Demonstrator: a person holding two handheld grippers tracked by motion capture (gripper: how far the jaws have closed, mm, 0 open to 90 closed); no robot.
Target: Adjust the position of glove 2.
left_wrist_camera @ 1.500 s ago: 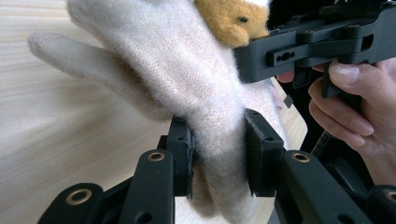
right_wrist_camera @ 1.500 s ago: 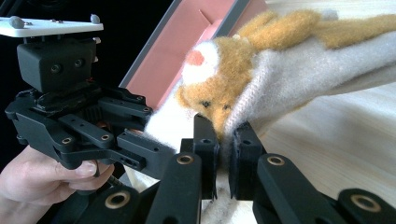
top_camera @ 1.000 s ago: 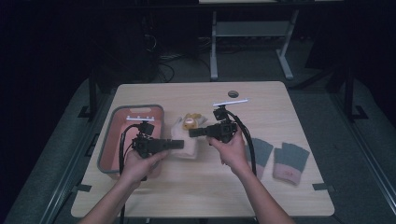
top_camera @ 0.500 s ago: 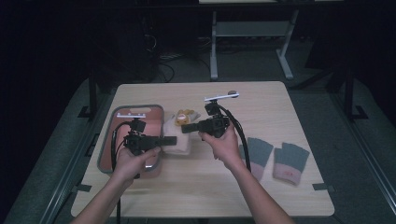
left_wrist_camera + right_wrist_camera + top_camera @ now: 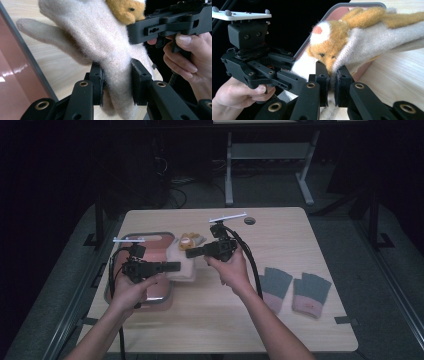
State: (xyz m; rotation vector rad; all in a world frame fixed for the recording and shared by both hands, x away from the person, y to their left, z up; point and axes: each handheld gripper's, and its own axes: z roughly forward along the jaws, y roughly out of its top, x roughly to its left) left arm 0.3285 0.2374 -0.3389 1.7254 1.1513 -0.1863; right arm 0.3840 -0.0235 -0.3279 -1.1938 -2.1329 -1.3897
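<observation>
My left gripper (image 5: 117, 82) pinches the cream mitten (image 5: 100, 40) by its edge; my right gripper (image 5: 332, 78) pinches the same mitten beside its orange animal face (image 5: 329, 47). The high view adds two grey gloves (image 5: 295, 287) well right of my jaws, and a bare red tray (image 5: 150, 245) behind my left jaws.

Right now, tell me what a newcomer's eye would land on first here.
A fluffy cream knitted mitten with an orange plush animal face hangs above the table, pinched between the left gripper and right gripper. Two grey-and-pink mittens lie near the wooden table's right edge.
</observation>
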